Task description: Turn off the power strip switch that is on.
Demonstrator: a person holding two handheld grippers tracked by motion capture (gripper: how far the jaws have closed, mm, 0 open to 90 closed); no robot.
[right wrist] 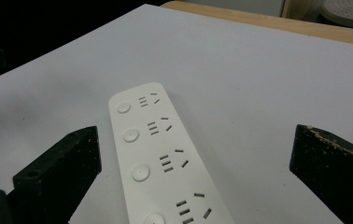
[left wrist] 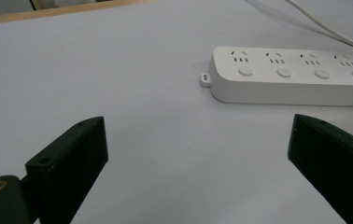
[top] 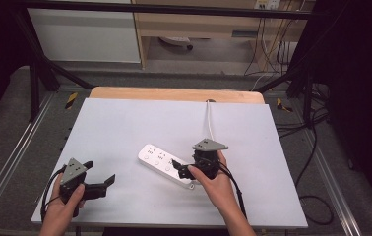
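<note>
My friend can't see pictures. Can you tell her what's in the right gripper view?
A white power strip lies flat on a pale grey table, running away from the camera with its round buttons and sockets facing up. The right gripper hangs over the strip's near end, its two black jaws wide apart on either side, not touching it.

In the high view, the near end of the long white plastic power strip (top: pixel 160 162) lies under the right hand-held gripper (top: pixel 180 168) and the hand (top: pixel 217 184) holding it, so that end cannot be read. Its socket markings are too small to tell apart there. The thin white cable (top: pixel 209 120) seems to run off the far edge of the pale grey desk (top: pixel 125 128); its end is hidden. In the right gripper view the strip is cut off by the bottom edge, in the left gripper view by the right edge.
</note>
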